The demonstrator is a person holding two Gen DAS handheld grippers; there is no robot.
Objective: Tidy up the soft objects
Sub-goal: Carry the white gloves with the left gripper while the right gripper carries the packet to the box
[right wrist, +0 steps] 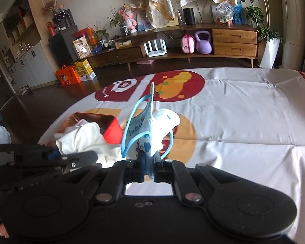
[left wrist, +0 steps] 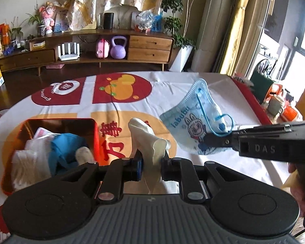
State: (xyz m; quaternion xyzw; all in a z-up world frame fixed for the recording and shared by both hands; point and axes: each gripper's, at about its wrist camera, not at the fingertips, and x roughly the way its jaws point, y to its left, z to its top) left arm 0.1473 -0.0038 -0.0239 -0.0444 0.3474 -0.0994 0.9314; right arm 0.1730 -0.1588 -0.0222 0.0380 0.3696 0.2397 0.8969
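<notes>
My left gripper (left wrist: 151, 162) is shut on a cream-white cloth (left wrist: 146, 137) and holds it up just right of a red box (left wrist: 96, 140). The box holds white and blue soft items (left wrist: 61, 148). My right gripper (right wrist: 148, 167) is shut on a light blue face mask printed "labubu" (right wrist: 148, 130), lifted above the table. The mask also shows in the left wrist view (left wrist: 193, 120), with the right gripper (left wrist: 209, 139) coming in from the right. The left gripper (right wrist: 85, 157) and its cloth (right wrist: 85, 140) show at lower left of the right wrist view, by the box (right wrist: 111, 129).
The table carries a white cloth with red and orange prints (right wrist: 244, 122). A red edge and clutter with a cup (left wrist: 274, 103) lie at the table's right. A wooden sideboard (left wrist: 148, 48) stands across the dark floor beyond.
</notes>
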